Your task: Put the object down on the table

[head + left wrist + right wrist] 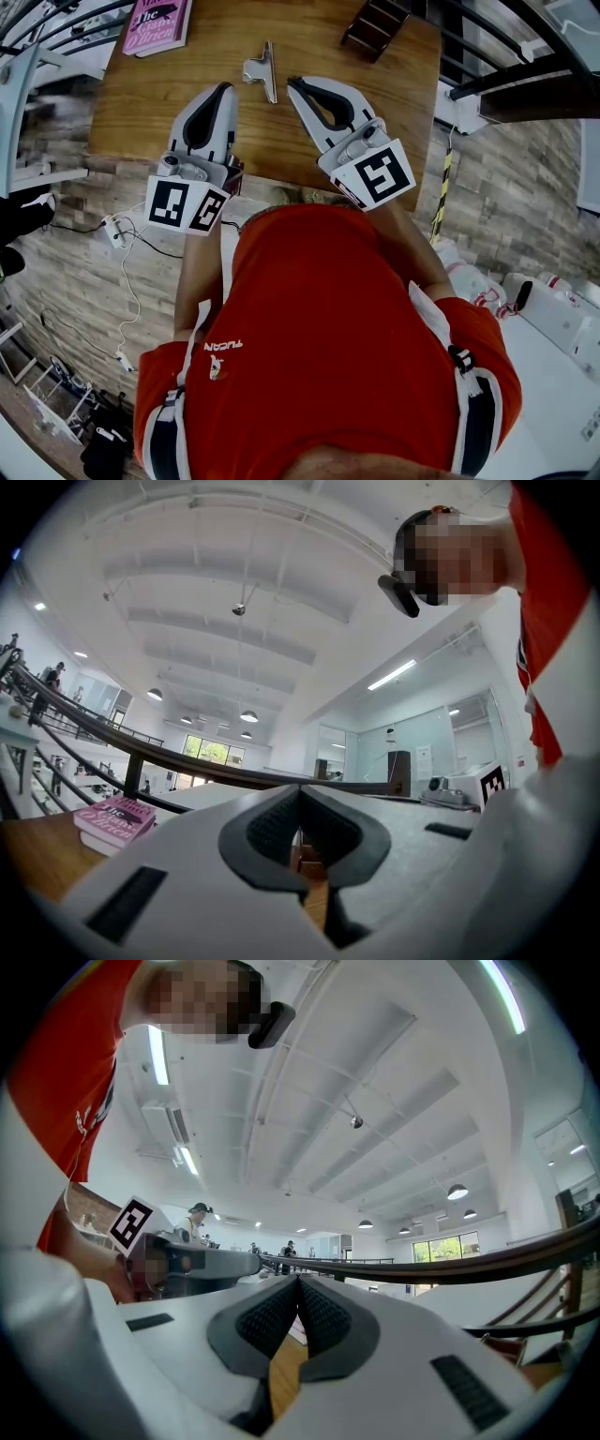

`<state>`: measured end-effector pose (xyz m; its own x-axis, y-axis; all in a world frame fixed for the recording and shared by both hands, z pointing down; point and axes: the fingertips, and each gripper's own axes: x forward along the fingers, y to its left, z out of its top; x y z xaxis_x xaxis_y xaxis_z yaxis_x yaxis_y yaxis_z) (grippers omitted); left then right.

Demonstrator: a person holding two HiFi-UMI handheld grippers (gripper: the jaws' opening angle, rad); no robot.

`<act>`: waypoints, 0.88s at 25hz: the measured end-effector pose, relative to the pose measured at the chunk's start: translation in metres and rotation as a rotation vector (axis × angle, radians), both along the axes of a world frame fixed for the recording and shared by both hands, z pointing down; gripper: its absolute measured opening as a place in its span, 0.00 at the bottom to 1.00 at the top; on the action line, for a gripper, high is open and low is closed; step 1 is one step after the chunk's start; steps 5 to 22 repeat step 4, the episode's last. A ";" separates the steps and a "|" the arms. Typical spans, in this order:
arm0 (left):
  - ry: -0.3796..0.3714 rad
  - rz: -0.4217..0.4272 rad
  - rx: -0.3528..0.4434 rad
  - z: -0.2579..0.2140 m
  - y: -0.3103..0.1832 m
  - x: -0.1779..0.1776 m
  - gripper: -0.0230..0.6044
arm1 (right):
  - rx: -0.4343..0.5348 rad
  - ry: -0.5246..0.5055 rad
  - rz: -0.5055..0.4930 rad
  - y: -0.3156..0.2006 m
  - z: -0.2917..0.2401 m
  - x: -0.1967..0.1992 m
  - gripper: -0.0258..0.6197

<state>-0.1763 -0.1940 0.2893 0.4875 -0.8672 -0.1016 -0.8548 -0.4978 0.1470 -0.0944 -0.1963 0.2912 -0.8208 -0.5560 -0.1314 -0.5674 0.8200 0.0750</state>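
Observation:
A silvery metal clip (262,71) lies flat on the wooden table (141,103), a little beyond both gripper tips. My left gripper (223,90) is held over the table's near half, left of the clip, jaws shut with nothing between them. My right gripper (292,84) points toward the clip from the right, its tip close to the clip's near end, also shut and empty. In the left gripper view the left gripper's (300,794) dark pads meet. In the right gripper view the right gripper's (298,1283) pads also touch.
A pink book (157,23) lies at the table's far left corner, and shows in the left gripper view as the pink book (114,819). A dark wooden stand (375,26) sits at the far right. Dark railings (525,75) run beside the table. The table's near edge is against the person's body.

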 end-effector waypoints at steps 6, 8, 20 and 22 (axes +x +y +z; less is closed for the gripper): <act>0.000 -0.005 -0.007 0.003 0.003 -0.003 0.05 | 0.000 0.001 0.001 0.003 0.001 -0.001 0.08; 0.000 -0.005 -0.007 0.003 0.003 -0.003 0.05 | 0.000 0.001 0.001 0.003 0.001 -0.001 0.08; 0.000 -0.005 -0.007 0.003 0.003 -0.003 0.05 | 0.000 0.001 0.001 0.003 0.001 -0.001 0.08; 0.000 -0.005 -0.007 0.003 0.003 -0.003 0.05 | 0.000 0.001 0.001 0.003 0.001 -0.001 0.08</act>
